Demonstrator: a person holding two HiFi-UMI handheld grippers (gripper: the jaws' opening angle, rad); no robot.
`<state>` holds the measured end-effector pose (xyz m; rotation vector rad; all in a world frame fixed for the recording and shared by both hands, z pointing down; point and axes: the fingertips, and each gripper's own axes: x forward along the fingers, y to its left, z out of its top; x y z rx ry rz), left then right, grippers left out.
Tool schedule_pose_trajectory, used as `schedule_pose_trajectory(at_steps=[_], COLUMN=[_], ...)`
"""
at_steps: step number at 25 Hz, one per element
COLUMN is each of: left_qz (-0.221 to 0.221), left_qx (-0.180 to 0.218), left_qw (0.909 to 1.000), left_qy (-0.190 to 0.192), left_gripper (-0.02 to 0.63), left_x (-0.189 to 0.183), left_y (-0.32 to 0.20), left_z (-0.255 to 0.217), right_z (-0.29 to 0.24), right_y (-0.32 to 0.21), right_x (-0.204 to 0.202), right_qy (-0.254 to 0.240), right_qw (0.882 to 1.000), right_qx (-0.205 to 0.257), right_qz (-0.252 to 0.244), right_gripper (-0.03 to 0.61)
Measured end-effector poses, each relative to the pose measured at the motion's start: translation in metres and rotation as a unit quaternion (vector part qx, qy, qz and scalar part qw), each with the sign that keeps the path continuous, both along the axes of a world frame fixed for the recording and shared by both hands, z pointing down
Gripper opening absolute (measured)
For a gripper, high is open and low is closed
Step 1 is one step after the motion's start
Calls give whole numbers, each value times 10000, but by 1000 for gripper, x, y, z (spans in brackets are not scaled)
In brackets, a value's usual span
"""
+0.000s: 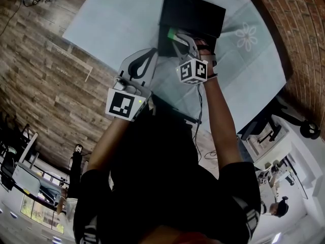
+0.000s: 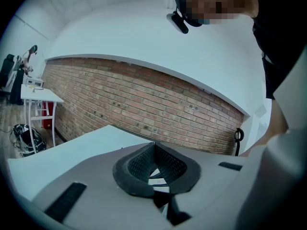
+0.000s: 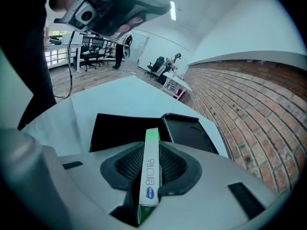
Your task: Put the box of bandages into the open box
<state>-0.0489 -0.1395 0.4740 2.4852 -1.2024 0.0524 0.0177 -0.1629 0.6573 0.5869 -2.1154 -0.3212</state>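
Right gripper view shows the right gripper (image 3: 151,150) with its jaws partway apart and pressed on the flat sides of the bandage box (image 3: 151,169), which stands edge-up between them. The far end of the bandage box reaches over the near rim of the open box (image 3: 120,128). That box lies on the table (image 3: 110,97), its lid (image 3: 189,134) to the right. The left gripper (image 2: 154,150), nearer and to the left, is closed and empty.

The bandage box (image 3: 151,172) (its lower end) is hidden between the fingers (image 3: 128,165).
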Motion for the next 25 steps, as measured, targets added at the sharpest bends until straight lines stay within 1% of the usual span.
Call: schedule_pose_trajectory(at_steps=[4,6,10,14,18,25], left_qz=[-81,-79,11,-86,-64,-75], left_qx=[-157,-152,-110,-193,-176,-204], left_qw=[9998,9998,9999,9998,9998,9997], left_qy=[58,62,-68,60,24,67], left_gripper=[34,34,34,34,34,34], left_x=[1,0,-2,-1,-1,-1], left_y=[0,2,6,5,5,7], left_z=[-2,-2,4,1,3,3], right_z=[0,0,2,6,12,16], right_y=[1,2,3,5,6,11], right_x=[1,2,1,3,4,2], right_qy=[-13,-33,-83,-89,-124,-115], right_qw=[10000,9998,9993,9982,9969,9950], right_qx=[-79,-153,-346,-566,-742,-960], right_qz=[57,86,150,183,248,253], right_gripper=[112,114,120,133,147,167])
